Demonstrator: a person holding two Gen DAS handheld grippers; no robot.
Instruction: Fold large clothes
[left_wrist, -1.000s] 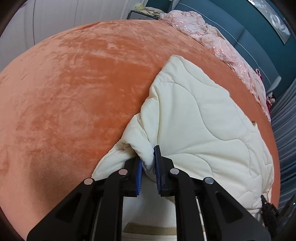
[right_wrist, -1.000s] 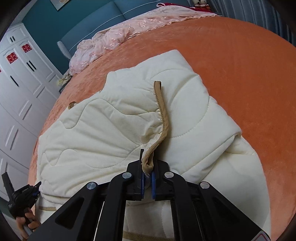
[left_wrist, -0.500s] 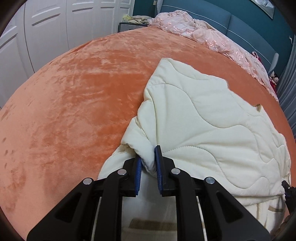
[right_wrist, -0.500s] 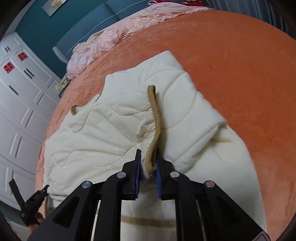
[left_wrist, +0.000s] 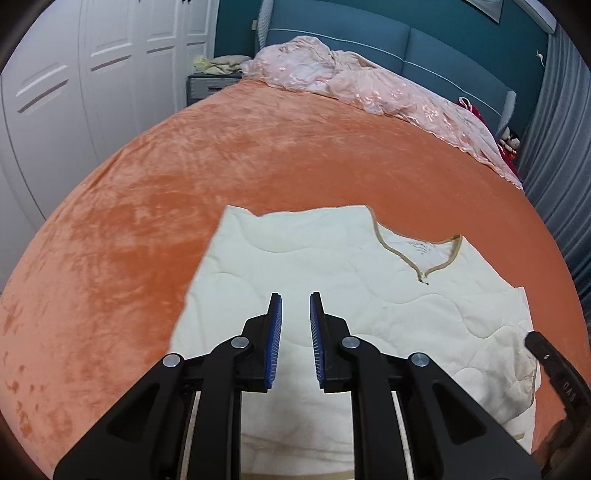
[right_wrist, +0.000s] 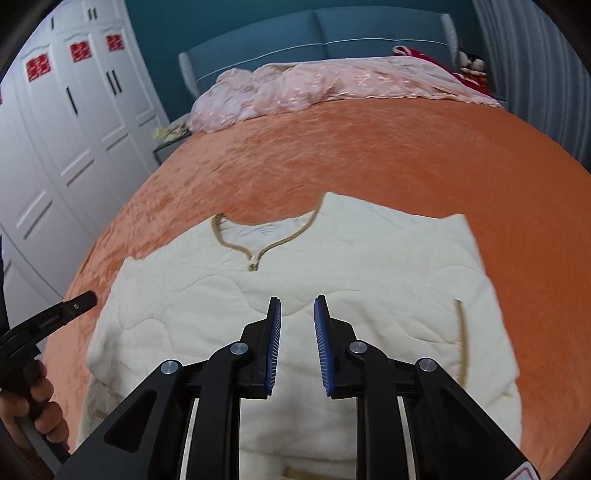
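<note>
A cream quilted jacket (left_wrist: 332, 288) with tan trim lies flat on the orange bedspread (left_wrist: 147, 206), collar toward the headboard. It also shows in the right wrist view (right_wrist: 332, 280). Its sleeves are folded in over the body. My left gripper (left_wrist: 295, 299) is open and empty, held just above the jacket's left part. My right gripper (right_wrist: 297, 301) is open and empty above the jacket's middle. The right gripper's tip (left_wrist: 546, 354) shows at the right edge of the left wrist view. The left gripper and the hand holding it (right_wrist: 48, 325) show at the left of the right wrist view.
A pink quilt (left_wrist: 369, 88) is bunched along the blue headboard (left_wrist: 406, 48). White wardrobe doors (right_wrist: 55, 129) stand to the left of the bed. A nightstand (left_wrist: 210, 83) sits by the headboard. Grey curtains (left_wrist: 561, 147) hang on the right.
Both grippers have opened and let go of the jacket folds they held. The jacket now lies flat, and both grippers have lifted and tilted up toward the headboard.
</note>
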